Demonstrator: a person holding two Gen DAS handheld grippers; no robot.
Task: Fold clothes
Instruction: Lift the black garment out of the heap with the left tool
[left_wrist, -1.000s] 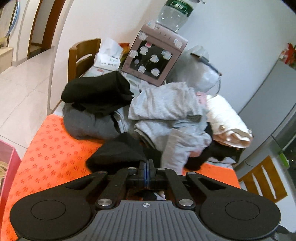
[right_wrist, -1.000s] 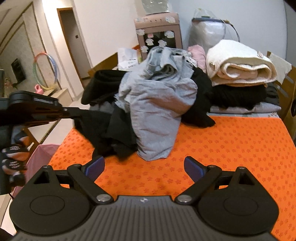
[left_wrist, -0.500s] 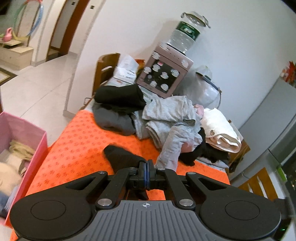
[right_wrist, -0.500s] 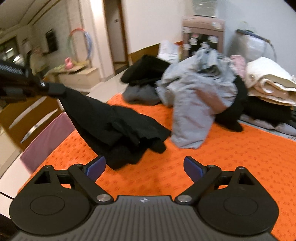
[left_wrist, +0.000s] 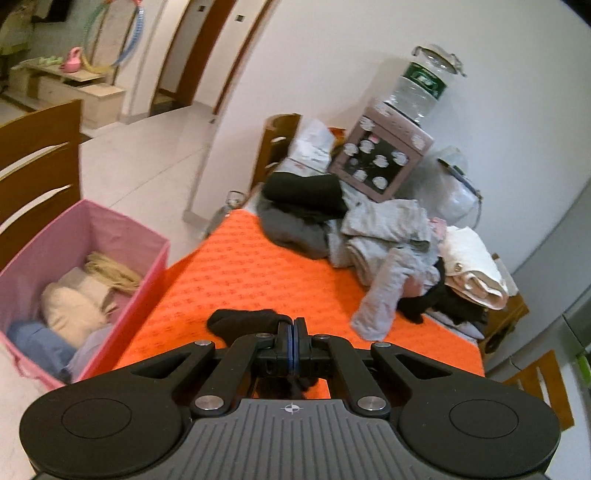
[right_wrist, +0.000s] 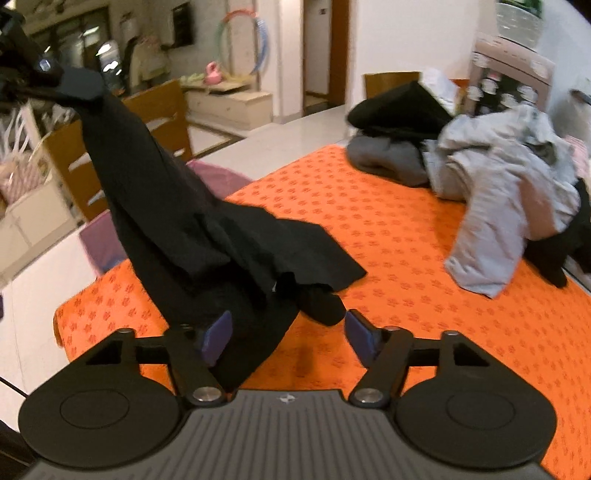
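Black garment (right_wrist: 192, 229) hangs from the left gripper (left_wrist: 291, 334), whose jaws are pressed together on a fold of it. In the right wrist view this gripper (right_wrist: 40, 66) is seen far left and high, and the cloth falls from it in a long slope down to the orange table (right_wrist: 406, 295), where its lower part lies spread at the near left side. The right gripper (right_wrist: 286, 332) is low over that lower part. Its jaws are closing, with a bunch of the black cloth between the blue pads (right_wrist: 216, 334), but the pads do not press it yet; the left pad is just beside the cloth and the right one is apart from it.

At the far side of the table lies a pile of clothes (right_wrist: 498, 177): a grey piece on the right with one part hanging toward the near side, a dark grey one (right_wrist: 388, 158) and a black one (right_wrist: 399, 107) on the left of it. In the left wrist view a pink box (left_wrist: 74, 280) stands on the floor left of the table, with light-coloured clothes inside. A wooden chair (left_wrist: 37, 155) stands behind the box.
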